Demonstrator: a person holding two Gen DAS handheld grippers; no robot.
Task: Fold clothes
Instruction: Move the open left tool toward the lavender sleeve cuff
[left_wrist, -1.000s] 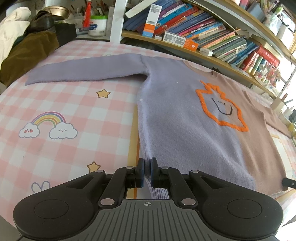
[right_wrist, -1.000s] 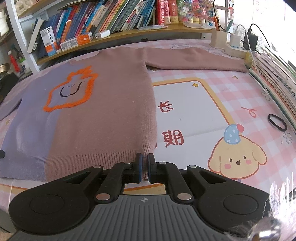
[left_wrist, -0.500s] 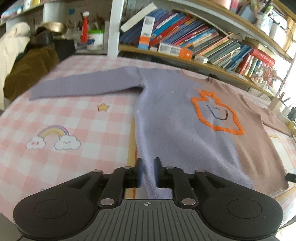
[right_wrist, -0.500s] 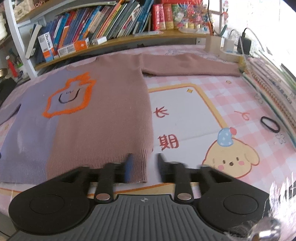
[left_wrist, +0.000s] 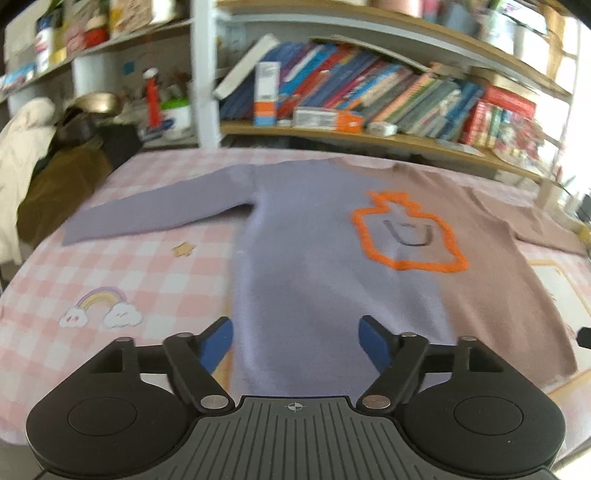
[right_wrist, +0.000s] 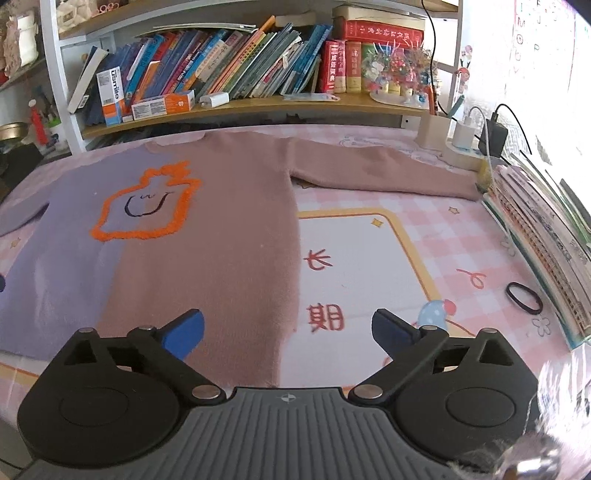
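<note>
Over the near hem: both tongs hang above the bottom edge of the spread sweater, nothing held.
Left tongs (left_wrist: 295, 341): jaws opening, already wide; lilac knit lies below the gap, pads not pressing it.
Right tongs (right_wrist: 288, 326): jaws opening, very wide; they straddle the sweater's right side edge, brown knit under one pad, bare mat under the other.
Sweater (right_wrist: 207, 236): flat, face up on the bench (right_wrist: 461, 240), hem nearest, collar toward the bookshelf (right_wrist: 258, 107); lilac half on the left, brown half on the right, orange outline figure (left_wrist: 408, 232) on the chest.
Sleeves: lilac sleeve (left_wrist: 159, 210) stretched out to the left, brown sleeve (right_wrist: 384, 173) out to the right, cuff ending near the stacked papers.
Stage, by my reading: laid out, no fold made yet.
Risk: closing from this height would catch only the top layer, or nothing, so the fold would drag askew.
Risk: brown cuff sits close to the chargers and cables (right_wrist: 487, 129); swinging that sleeve in could snag them.
Risk: black hair tie (right_wrist: 523, 297) lies on the mat well apart from the knit; little threat.
Hidden: hem itself is behind both tong bodies; whether it lies straight I cannot tell.
Unclear: left view is blurred; the lilac cuff is soft-edged.
</note>
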